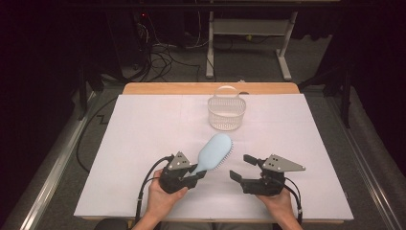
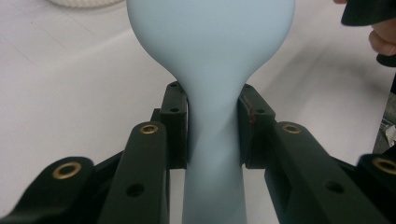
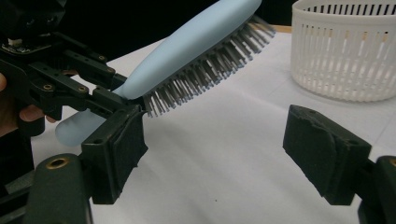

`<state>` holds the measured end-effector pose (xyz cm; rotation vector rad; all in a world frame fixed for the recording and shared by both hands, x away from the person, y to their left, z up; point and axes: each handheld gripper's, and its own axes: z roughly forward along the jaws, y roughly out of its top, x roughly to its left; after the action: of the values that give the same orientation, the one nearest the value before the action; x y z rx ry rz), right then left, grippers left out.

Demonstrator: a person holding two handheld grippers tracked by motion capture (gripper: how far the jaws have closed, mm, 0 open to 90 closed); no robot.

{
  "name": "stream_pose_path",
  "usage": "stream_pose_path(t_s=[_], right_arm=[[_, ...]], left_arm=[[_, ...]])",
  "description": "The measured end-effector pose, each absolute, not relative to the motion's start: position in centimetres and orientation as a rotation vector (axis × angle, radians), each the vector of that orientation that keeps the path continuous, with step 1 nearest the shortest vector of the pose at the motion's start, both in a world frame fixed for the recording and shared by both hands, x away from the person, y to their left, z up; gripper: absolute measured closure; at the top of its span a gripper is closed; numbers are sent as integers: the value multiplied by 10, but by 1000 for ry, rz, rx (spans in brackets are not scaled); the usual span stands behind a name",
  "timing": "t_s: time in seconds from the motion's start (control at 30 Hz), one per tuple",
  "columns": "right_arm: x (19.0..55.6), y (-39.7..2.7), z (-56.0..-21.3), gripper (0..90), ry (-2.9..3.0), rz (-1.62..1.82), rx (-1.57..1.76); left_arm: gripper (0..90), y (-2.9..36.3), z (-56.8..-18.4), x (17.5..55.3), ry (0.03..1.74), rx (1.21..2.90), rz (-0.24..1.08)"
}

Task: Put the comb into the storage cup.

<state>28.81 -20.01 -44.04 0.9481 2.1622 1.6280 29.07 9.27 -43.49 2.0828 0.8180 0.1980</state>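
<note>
A light-blue hairbrush (image 1: pixel 214 152) is held by its handle in my left gripper (image 1: pixel 200 172), which is shut on it near the front of the table. In the left gripper view both pads squeeze the narrow neck of the hairbrush (image 2: pixel 212 56) below its broad head. The right gripper view shows the hairbrush (image 3: pixel 196 42) lifted off the sheet and slanting upward, with its grey bristles facing down toward the table. My right gripper (image 1: pixel 242 167) hovers just right of the brush, open, with nothing between its pads (image 3: pixel 322 149).
A white slatted basket (image 1: pixel 226 113) with a hoop handle stands behind the brush, toward the back of the white sheet (image 1: pixel 143 129); it also sits at the right gripper view's upper right, basket (image 3: pixel 345 51). Beyond the wooden back edge (image 1: pixel 167 88) lie floor cables and a desk frame.
</note>
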Motion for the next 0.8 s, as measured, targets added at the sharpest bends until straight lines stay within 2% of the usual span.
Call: stream_pose_path(t_s=[0.8], right_arm=[[304,-190,-434,206,2189,1676,1019]], left_arm=[[688,78,-433,292,780,2104,203]])
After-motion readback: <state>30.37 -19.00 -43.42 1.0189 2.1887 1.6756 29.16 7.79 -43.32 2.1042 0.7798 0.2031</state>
